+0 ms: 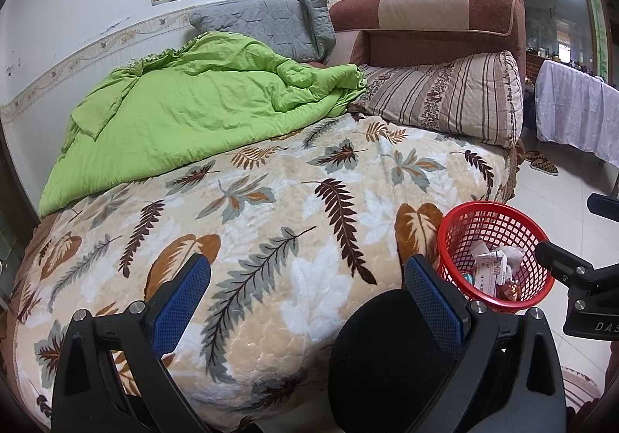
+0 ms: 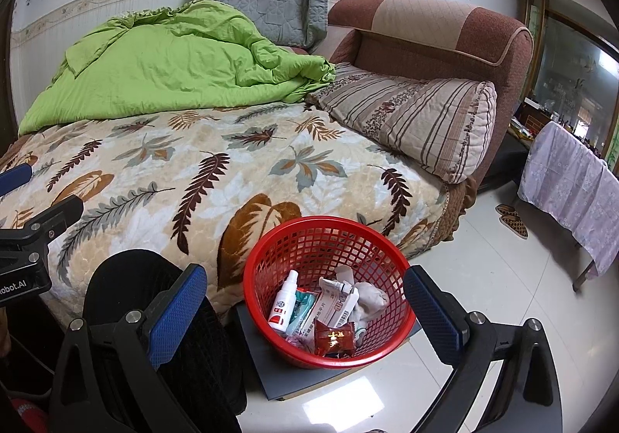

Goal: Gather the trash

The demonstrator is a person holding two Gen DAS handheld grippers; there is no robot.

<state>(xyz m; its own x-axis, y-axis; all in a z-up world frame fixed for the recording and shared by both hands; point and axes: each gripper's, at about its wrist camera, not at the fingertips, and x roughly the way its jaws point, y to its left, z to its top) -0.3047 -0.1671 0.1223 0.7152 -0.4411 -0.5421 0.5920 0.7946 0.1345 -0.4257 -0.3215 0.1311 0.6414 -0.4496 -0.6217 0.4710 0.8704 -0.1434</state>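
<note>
The right gripper [image 2: 305, 290] hangs low over the floor with its blue fingers [image 2: 431, 303] spread wide and nothing between them. The left gripper [image 1: 307, 278] is likewise spread wide and empty, hovering over the near edge of the bed.

Framed between the right fingers, a red basket [image 2: 271, 266] sits on a dark flat board [image 2: 271, 367] on the tiled floor [image 2: 483, 278], just beside the bed's near corner. In the left view the basket [image 1: 452, 235] shows at lower right, next to the right finger. Trash lies in it: a white spray bottle [image 2: 282, 303] with a red base, a white carton [image 2: 334, 307] with print, a dark red wrapper [image 2: 333, 338] at the front, a blue-green packet [image 2: 303, 303] and crumpled white paper [image 2: 371, 299].

A dark rounded shape [image 2: 127, 278] near the bed edge is too unclear to name.

A beige blanket [image 1: 271, 224] with a leaf print covers the bed. Farther back, a green quilt [image 1: 185, 108] lies bunched on the left, touching a striped pillow [image 1: 456, 92] on the right. A grey pillow [image 1: 267, 26] leans on the wall behind the quilt, beside a brown headboard [image 1: 445, 15].

Off to the right, slippers [image 2: 512, 218] lie on the floor near a table draped in pale cloth [image 2: 572, 185].
</note>
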